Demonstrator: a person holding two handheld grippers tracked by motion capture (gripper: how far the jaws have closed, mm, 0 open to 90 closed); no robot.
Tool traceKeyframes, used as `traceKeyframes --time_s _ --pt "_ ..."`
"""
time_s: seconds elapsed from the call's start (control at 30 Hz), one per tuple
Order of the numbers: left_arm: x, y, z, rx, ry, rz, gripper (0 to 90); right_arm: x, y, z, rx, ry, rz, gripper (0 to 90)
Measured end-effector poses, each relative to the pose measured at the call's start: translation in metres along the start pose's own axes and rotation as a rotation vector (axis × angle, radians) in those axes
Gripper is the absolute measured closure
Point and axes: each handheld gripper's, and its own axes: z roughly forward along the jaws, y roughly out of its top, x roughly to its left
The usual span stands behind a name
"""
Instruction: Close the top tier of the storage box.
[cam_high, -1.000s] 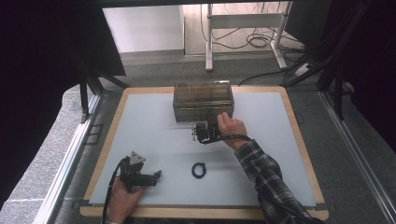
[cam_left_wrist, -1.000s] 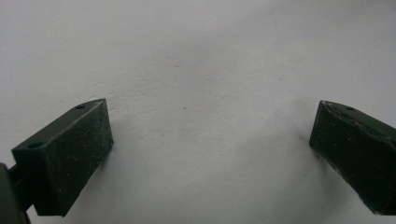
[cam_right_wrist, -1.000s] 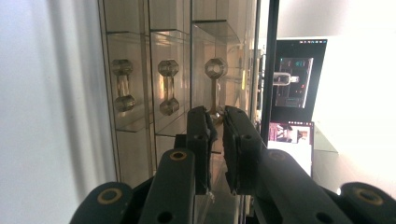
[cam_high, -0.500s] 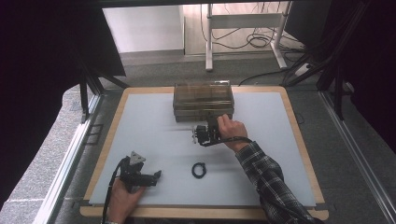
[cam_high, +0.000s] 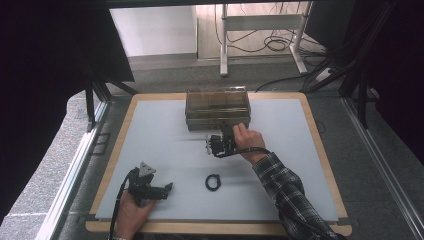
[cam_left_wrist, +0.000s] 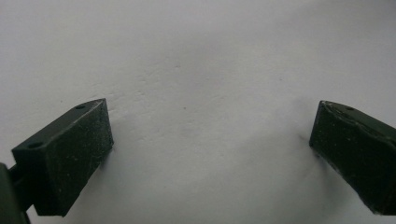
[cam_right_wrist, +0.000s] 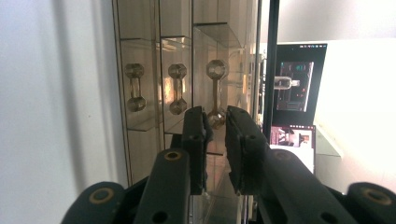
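A clear acrylic drawer box (cam_high: 218, 101) stands at the back middle of the white table. My right gripper (cam_high: 225, 133) is held at its front face, rolled on its side. In the right gripper view its jaws (cam_right_wrist: 215, 122) stand a narrow gap apart, and the lower knob of a dumbbell-shaped drawer handle (cam_right_wrist: 216, 88) fills that gap at the tips. Those jaws have just eased open a little. Two more handles (cam_right_wrist: 134, 86) show beside it. My left gripper (cam_high: 167, 188) rests at the front left, wide open (cam_left_wrist: 210, 154) over bare table.
A small black ring (cam_high: 213, 181) lies on the white surface (cam_high: 165, 135) between the two hands. A wooden rim (cam_high: 320, 145) borders the table. Black frame legs and cables stand beyond the far edge.
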Motion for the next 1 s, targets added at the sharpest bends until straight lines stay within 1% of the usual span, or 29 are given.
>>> traceKeyframes --time_s 0.03,0.07,0.13,0.2,0.23,0.27,0.3,0.33,0.37,0.43,0.47,0.5,0.53,0.63,0.73,0.77,0.8,0.83,0.9,0.93,1.0 --pt "0.000 0.000 0.000 0.000 0.000 0.000 0.0 0.000 0.000 0.000 -0.005 0.001 -0.002 76.0" --pt "0.000 0.000 0.000 0.000 0.000 0.000 0.0 -0.001 0.000 -0.001 -0.005 0.015 0.003 75.5" --pt "0.000 0.000 0.000 0.000 0.000 0.000 0.0 -0.001 -0.001 -0.002 -0.009 0.019 0.025 75.2" --pt "0.000 0.000 0.000 0.000 0.000 0.000 0.0 -0.004 -0.001 -0.003 -0.019 0.015 0.031 75.1" --pt "0.000 0.000 0.000 0.000 0.000 0.000 0.0 -0.005 -0.001 -0.003 -0.025 0.026 0.039 75.0" --pt "0.000 0.000 0.000 0.000 0.001 0.001 0.0 -0.006 -0.001 -0.006 -0.014 0.025 0.046 75.0" --pt "0.000 0.000 0.000 0.000 0.002 0.002 0.0 -0.007 -0.001 -0.005 -0.032 0.027 0.049 75.0" --pt "0.000 0.000 0.000 0.000 0.002 0.002 0.0 -0.007 -0.001 -0.005 -0.032 0.027 0.049 75.0" --pt "0.000 0.000 0.000 0.000 0.000 0.003 0.0 -0.009 0.000 -0.007 -0.024 0.036 0.048 74.9" --pt "0.000 0.000 0.000 0.000 0.000 0.003 0.0 -0.011 0.000 -0.007 -0.034 0.068 0.064 74.4" --pt "0.000 0.000 0.000 0.000 0.000 0.003 0.0 -0.011 0.000 -0.007 -0.034 0.068 0.064 74.4" --pt "0.000 0.000 0.000 0.000 0.001 0.003 0.0 -0.014 -0.001 -0.008 -0.038 0.087 0.092 74.0" --pt "0.000 0.000 0.000 0.000 0.001 0.003 0.0 -0.015 -0.001 -0.008 -0.042 0.099 0.104 74.0" --pt "0.000 0.000 0.000 0.000 0.000 -0.001 0.0 -0.019 -0.003 -0.008 -0.049 0.131 0.124 73.5" --pt "0.000 0.000 0.000 0.000 0.000 -0.001 0.0 -0.022 -0.004 -0.009 -0.058 0.152 0.140 72.5" --pt "0.000 0.000 0.000 0.000 0.000 0.000 0.0 -0.022 -0.004 -0.009 -0.058 0.152 0.140 72.5" --pt "0.000 0.000 0.000 0.000 0.000 -0.001 0.0 -0.026 -0.005 -0.010 -0.063 0.171 0.166 71.5" --pt "0.000 0.000 0.000 0.000 0.000 0.000 0.0 -0.028 -0.006 -0.010 -0.072 0.183 0.177 71.0" --pt "0.000 0.000 0.000 0.000 0.000 0.000 0.0 -0.029 -0.007 -0.010 -0.068 0.185 0.170 70.7" --pt "0.000 0.000 0.000 0.000 0.000 0.000 0.0 -0.031 -0.008 -0.010 -0.082 0.206 0.190 70.0" --pt "0.000 0.000 0.000 0.000 0.000 0.000 0.0 -0.033 -0.009 -0.010 -0.086 0.215 0.194 69.2"
